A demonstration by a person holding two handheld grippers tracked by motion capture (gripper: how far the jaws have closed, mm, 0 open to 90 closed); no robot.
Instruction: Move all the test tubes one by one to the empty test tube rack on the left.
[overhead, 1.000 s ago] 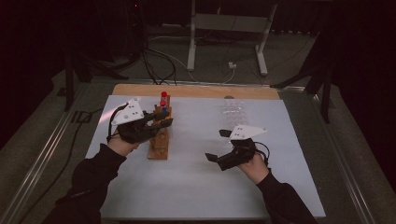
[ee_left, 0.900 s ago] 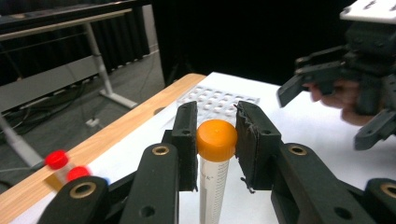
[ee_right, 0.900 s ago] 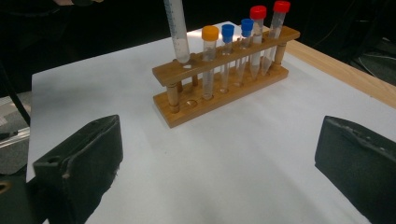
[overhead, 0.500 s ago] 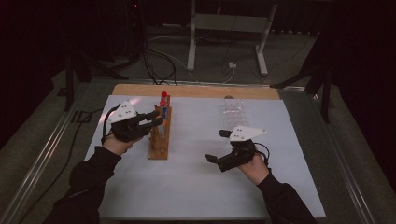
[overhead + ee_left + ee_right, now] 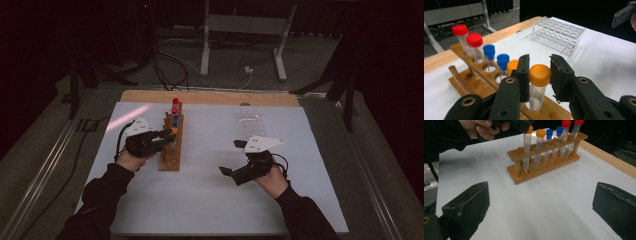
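While racked, orange-capped tube (image 5: 539, 85) between hand-held gripper (image 5: 539, 75) jaws.

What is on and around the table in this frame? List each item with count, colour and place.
Wooden tube rack: one, brown, left half of the white table.
Capped tubes: six in that rack; two red, two blue, two orange.
Clear plastic rack: one, transparent, empty, far right of table.
Metal stand: one, grey, on the floor beyond the table.
Cables: several, black and white, floor.
Left tongs: black, jaws either side of the nearest orange-capped tube, small gap on the right side.
Right tongs: black, open, over bare table.
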